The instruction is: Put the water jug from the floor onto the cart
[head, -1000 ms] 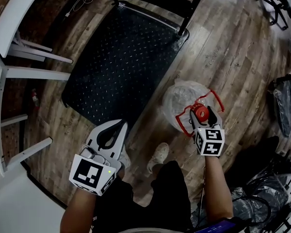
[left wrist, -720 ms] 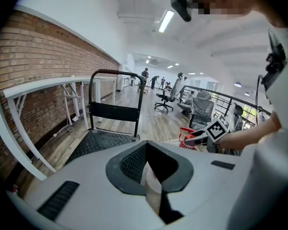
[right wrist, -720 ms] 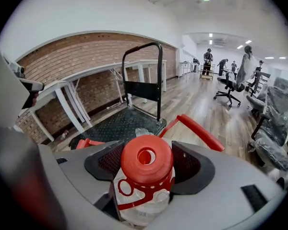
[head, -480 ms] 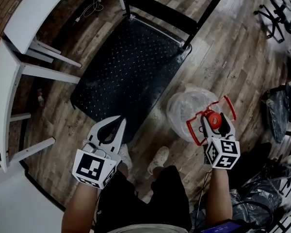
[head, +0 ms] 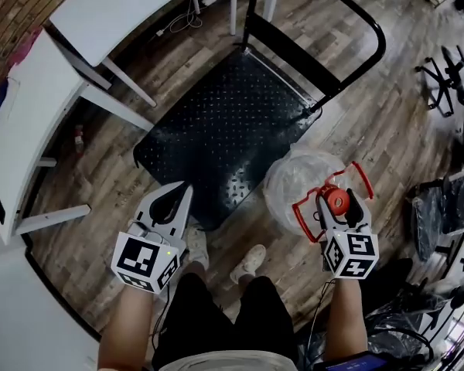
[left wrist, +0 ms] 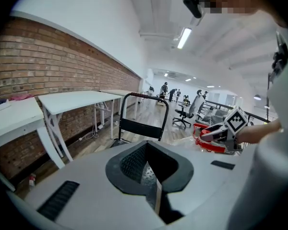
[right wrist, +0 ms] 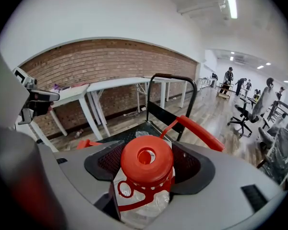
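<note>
While the right claw point(head: 336, 205) is clamped on the neck of the water jug point(head: 300, 185), just under its red cap point(right wrist: 146, 159), we are in the carrying step. The jug is clear plastic with a red handle point(right wrist: 202, 133) that sticks up behind the cap. It hangs under the claw just beside the near right corner of the cart point(head: 216, 134). It is not on the cart yet. We think it is off the floor point(head: 379, 122), but we cannot be sure from these views.

The left claw point(head: 175, 197) holds nothing. Its two jaws are pressed together at the tips, and it is over the near edge of the cart.

Next, we think the jug must go sideways until it is over the black deck. Then it must come down slowly and stand up straight there. Only then should the right claw let go. The jug looks big and heavy for a grip on its neck, so a slow move is best. The empty left claw could help hold it steady.

Now we count. We see one water jug, one red cap and one cart. There are two claws, two white tables point(head: 116, 6) and two shoes point(head: 250, 262).
</note>
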The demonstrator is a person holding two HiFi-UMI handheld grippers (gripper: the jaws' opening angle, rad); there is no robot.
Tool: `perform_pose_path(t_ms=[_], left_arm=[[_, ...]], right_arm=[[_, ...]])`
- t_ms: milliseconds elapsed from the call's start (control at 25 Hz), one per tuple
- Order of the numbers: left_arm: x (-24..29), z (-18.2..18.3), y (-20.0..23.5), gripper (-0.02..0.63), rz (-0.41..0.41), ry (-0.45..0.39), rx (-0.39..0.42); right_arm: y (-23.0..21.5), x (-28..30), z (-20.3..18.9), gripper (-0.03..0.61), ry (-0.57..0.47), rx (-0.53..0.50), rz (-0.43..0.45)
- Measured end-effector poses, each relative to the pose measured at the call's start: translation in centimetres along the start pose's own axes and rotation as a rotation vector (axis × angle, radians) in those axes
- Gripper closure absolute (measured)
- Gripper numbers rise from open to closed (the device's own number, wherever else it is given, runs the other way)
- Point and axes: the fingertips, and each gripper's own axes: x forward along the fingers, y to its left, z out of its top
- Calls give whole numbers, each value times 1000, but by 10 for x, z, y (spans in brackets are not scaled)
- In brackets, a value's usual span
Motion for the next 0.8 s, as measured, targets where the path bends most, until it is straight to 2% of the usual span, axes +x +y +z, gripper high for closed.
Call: perform_pose_path(t_ms=[160,400,640,800], left_arm=[[-33,-4,38,614,69,-9,-25],[-83,-26,98,614,189,-21,-121],[-125,-48,139,615,278,-24,-173],[-150,-65,163,614,319,-10,-199]], right_arm=[[45,18,23,265,-1,-6,74],[129,48,54,265,-11,-33,210],[215,77,64,265,4,-108,324],[258,93,66,265,15,-133,363]])
